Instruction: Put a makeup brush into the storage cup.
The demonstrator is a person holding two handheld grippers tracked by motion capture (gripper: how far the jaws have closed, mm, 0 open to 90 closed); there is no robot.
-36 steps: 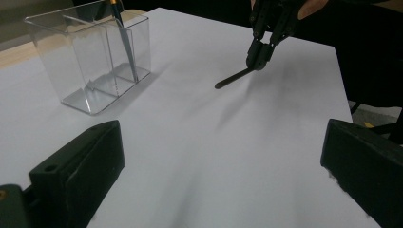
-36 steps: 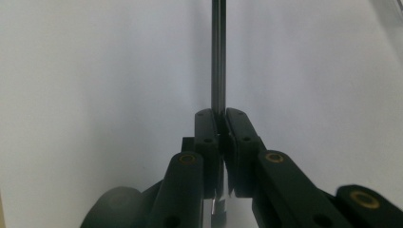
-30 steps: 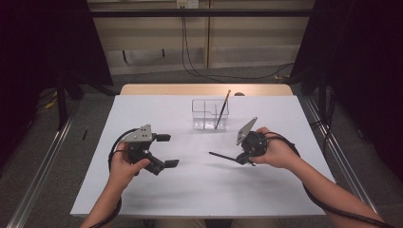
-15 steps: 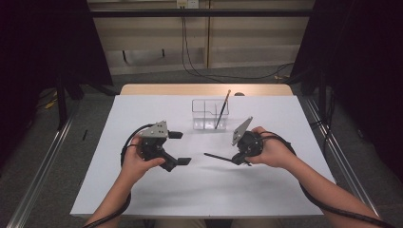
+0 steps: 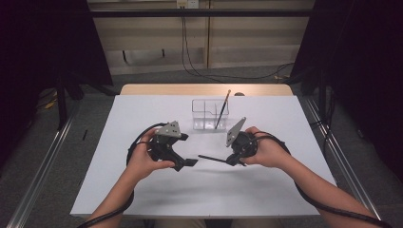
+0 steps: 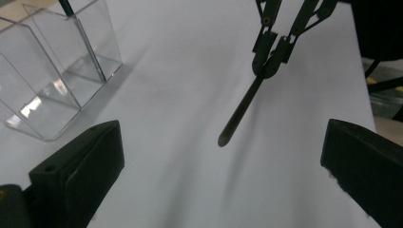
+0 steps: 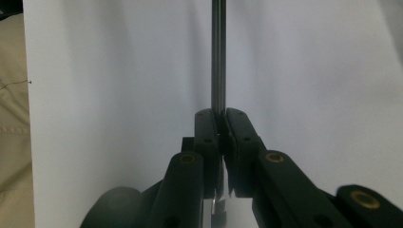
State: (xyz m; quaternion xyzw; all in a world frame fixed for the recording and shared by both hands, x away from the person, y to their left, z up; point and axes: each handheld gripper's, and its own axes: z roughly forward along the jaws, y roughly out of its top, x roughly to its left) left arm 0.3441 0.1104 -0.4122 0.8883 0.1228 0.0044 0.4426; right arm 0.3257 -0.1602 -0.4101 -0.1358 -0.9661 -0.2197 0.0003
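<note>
In the middle of the high view the right claw, clenched on a dark pen, aims its long axis left, its free tip just short of the released left claw over the desk

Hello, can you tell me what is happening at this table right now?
A person works at a white table with a gripper in each hand. The right gripper is shut on a thin dark pen and holds it out above the table, tip toward the left gripper, whose jaws stand open. Behind them is a clear divided organizer with another pen leaning in it.
</note>
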